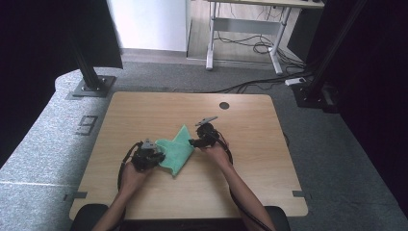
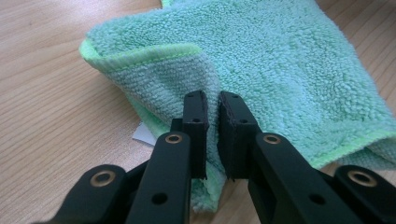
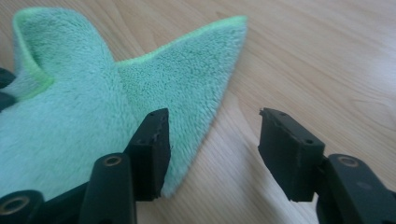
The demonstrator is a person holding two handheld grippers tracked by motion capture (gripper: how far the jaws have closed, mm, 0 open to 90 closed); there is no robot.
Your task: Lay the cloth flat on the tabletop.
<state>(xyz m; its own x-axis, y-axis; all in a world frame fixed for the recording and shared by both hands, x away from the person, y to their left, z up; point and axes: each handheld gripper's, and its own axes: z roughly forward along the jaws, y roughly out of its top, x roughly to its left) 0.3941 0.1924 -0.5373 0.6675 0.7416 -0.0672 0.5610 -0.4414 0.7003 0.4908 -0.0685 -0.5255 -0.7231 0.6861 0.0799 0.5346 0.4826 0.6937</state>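
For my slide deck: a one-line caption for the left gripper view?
Left tool pinches a raised fold of the green towel on the wooden table.

We look along our left tongs (image 2: 212,133), whose two black jaws stand nearly together, pinching a raised fold of a green terry cloth (image 2: 280,65). The cloth lies rumpled on the wooden tabletop (image 2: 51,121), its lighter hemmed edge curling over. A small white tag (image 2: 144,135) peeks from underneath.
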